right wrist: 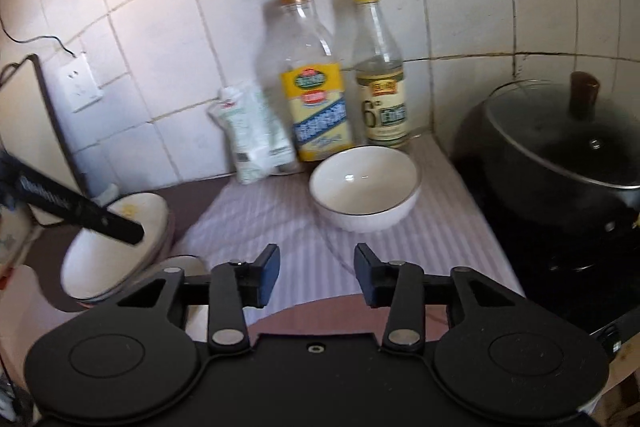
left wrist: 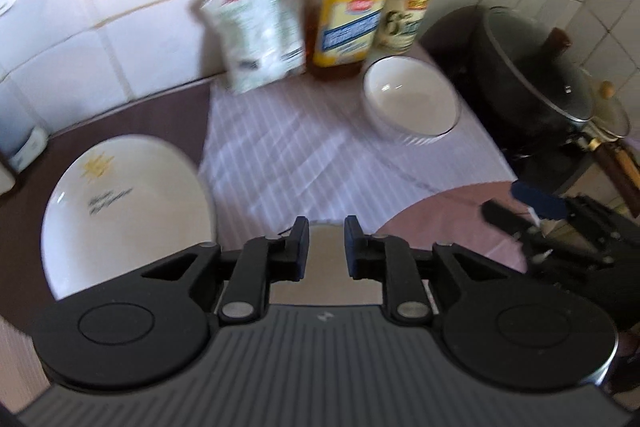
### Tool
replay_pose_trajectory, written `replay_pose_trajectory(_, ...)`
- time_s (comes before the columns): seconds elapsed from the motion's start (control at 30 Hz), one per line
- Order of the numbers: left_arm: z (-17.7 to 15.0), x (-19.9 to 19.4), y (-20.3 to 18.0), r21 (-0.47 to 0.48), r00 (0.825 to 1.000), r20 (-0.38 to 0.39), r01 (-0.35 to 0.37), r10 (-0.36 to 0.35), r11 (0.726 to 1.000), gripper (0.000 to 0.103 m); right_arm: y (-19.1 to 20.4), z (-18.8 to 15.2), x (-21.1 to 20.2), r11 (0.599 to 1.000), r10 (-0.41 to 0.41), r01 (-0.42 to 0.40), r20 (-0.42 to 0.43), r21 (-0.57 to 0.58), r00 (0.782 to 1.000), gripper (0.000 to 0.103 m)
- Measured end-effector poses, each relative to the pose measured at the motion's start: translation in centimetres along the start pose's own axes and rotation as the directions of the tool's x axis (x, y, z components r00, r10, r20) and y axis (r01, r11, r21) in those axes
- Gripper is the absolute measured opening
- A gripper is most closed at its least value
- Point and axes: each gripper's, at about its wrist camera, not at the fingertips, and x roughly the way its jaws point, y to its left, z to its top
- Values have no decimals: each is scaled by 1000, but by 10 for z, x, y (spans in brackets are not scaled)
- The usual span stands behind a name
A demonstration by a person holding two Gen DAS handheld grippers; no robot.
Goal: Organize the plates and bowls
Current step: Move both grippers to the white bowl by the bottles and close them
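A white bowl [left wrist: 408, 103] [right wrist: 364, 187] with a thin dark rim stands upright on a striped cloth [left wrist: 304, 163] [right wrist: 280, 219] in front of the bottles. A white plate [left wrist: 120, 207] with a yellow sun mark lies at the left; the right wrist view shows it on top of a small stack of plates [right wrist: 116, 259]. My left gripper [left wrist: 326, 247] hovers beside that plate, its jaws a narrow gap apart, with a pale dish surface [left wrist: 326, 283] seen through the gap. My right gripper [right wrist: 316, 275] [left wrist: 516, 207] is open over the cloth and holds nothing.
An oil bottle [right wrist: 316, 107], a vinegar bottle [right wrist: 380, 95] and a white pouch [right wrist: 256, 139] stand against the tiled wall. A black pot with a glass lid [right wrist: 560, 147] fills the right side. A round pink surface [left wrist: 440, 219] lies near the grippers. A wall socket [right wrist: 80, 87] is at the left.
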Motion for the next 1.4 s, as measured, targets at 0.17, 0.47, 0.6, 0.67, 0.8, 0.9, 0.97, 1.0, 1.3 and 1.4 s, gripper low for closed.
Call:
replay_pose_trajectory(0.17, 19, 19, -15, -47, 998, -10, 63, -63, 997, 19, -11, -1, 11, 1000, -9, 9, 3, -7, 1000, 63)
replay_pose_trajectory(0.47, 52, 60, -38, -25, 997, -40, 67, -68, 997, 31, -22, -3, 45, 999, -6, 7, -29, 34, 1000, 67)
replay_pose_trajectory(0.6, 68, 78, -38, 32, 999, -27, 32, -31, 999, 40, -23, -6, 64, 1000, -26, 27, -55, 13, 998, 69)
replay_pose_trajectory(0.67, 75, 91, -36, 41, 999, -41, 31, -29, 999, 44, -23, -7, 74, 999, -52, 52, -64, -8, 997, 73)
replay_pose_trajectory(0.8, 87, 113, -33, 59, 998, -58, 20, -17, 998, 49, -22, -8, 92, 999, -34, 31, -86, -27, 996, 73)
replay_pose_trajectory(0.9, 95, 127, -28, 61, 997, -77, 32, -27, 998, 51, -18, -7, 105, 997, -50, 45, -95, -56, 994, 73)
replay_pose_trajectory(0.97, 102, 136, -25, 64, 995, -93, 31, -25, 997, 53, -18, -6, 115, 997, -56, 49, -111, -65, 992, 73)
replay_pose_trajectory(1.0, 106, 139, -24, 69, 996, -92, 27, -21, 997, 53, -18, -5, 119, 997, -61, 54, -115, -60, 992, 73)
replay_pose_trajectory(1.3, 124, 176, -18, 86, 991, -129, 33, -22, 996, 62, -30, -4, 127, 996, -93, 93, -106, -5, 990, 85)
replay_pose_trajectory(1.4, 123, 187, -20, 89, 988, -149, 52, -38, 995, 62, -31, -5, 126, 996, -86, 86, -86, 3, 993, 87)
